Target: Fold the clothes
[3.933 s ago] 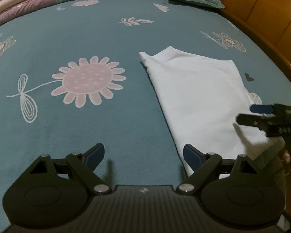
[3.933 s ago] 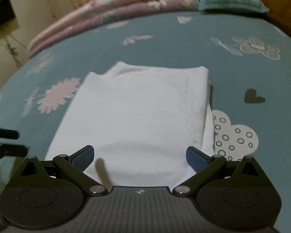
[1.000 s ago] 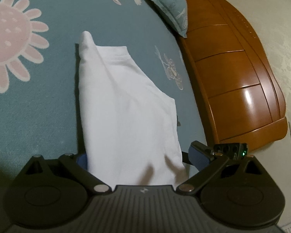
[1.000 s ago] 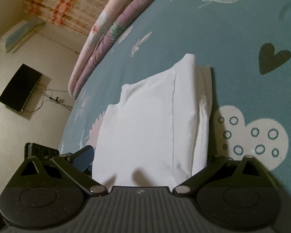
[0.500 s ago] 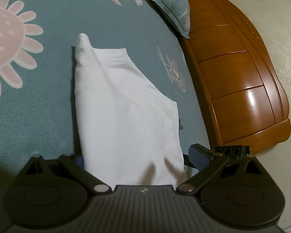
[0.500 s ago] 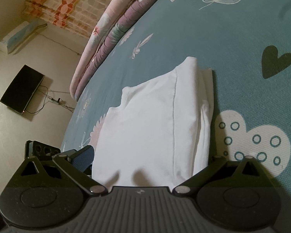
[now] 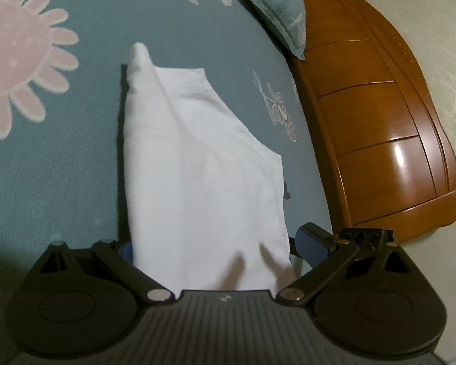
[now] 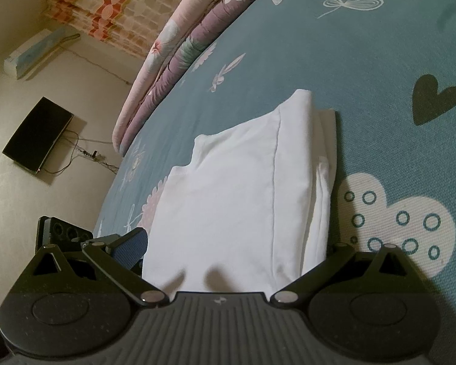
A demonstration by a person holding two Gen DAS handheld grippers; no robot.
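White garment between wide-open fingers of both hand-held grippers.

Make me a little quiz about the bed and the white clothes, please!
1. True or false: the folded white garment lies on a wooden floor.
2. Which dark shape is printed on the bedsheet beside the garment, in the right wrist view? A star, B heart, C moon.
3. Fill in: the jaws of the left gripper stand ___, with the garment between them.
Key: 1 false, it lies on the teal bedsheet; 2 B; 3 open.
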